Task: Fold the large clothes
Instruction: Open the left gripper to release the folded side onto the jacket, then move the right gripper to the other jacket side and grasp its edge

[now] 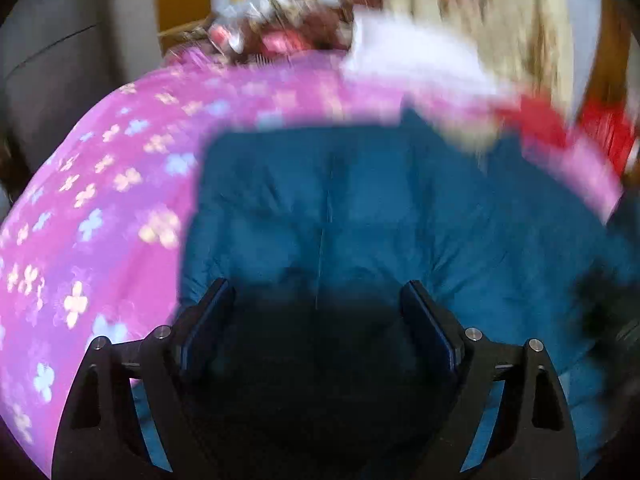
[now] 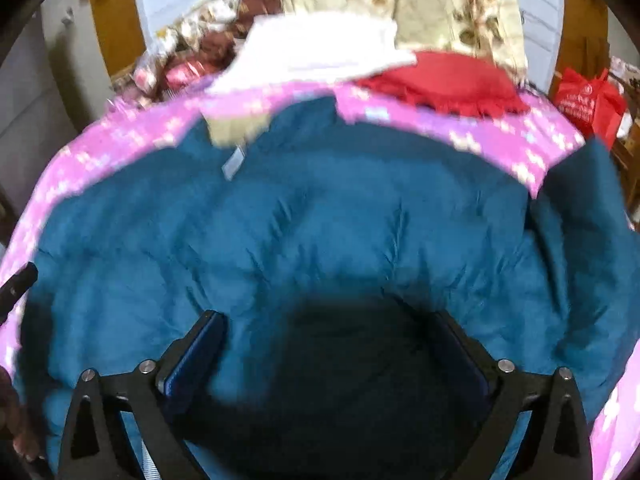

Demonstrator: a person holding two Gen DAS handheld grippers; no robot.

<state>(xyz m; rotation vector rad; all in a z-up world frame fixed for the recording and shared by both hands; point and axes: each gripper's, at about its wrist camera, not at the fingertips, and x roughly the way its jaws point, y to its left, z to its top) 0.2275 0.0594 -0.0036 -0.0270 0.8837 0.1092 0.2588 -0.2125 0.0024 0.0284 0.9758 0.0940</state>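
A large teal padded jacket (image 1: 360, 208) lies spread on a pink flowered bedsheet (image 1: 100, 220). It also shows in the right wrist view (image 2: 320, 220), with a small white label (image 2: 233, 166) near its collar. My left gripper (image 1: 318, 296) is open, its jaws wide apart just above the jacket's near part, with nothing between them. My right gripper (image 2: 332, 328) is open too, low over the jacket's near edge. The left gripper's tip (image 2: 18, 284) pokes in at the left edge of the right wrist view. Both views are blurred by motion.
At the far side of the bed lie a white folded cloth (image 2: 320, 52), a red cloth (image 2: 444, 80) and a cream flowered quilt (image 2: 440, 4). A red bag (image 2: 588, 100) stands at the right. A wooden frame (image 2: 116, 24) and a grey wall lie beyond.
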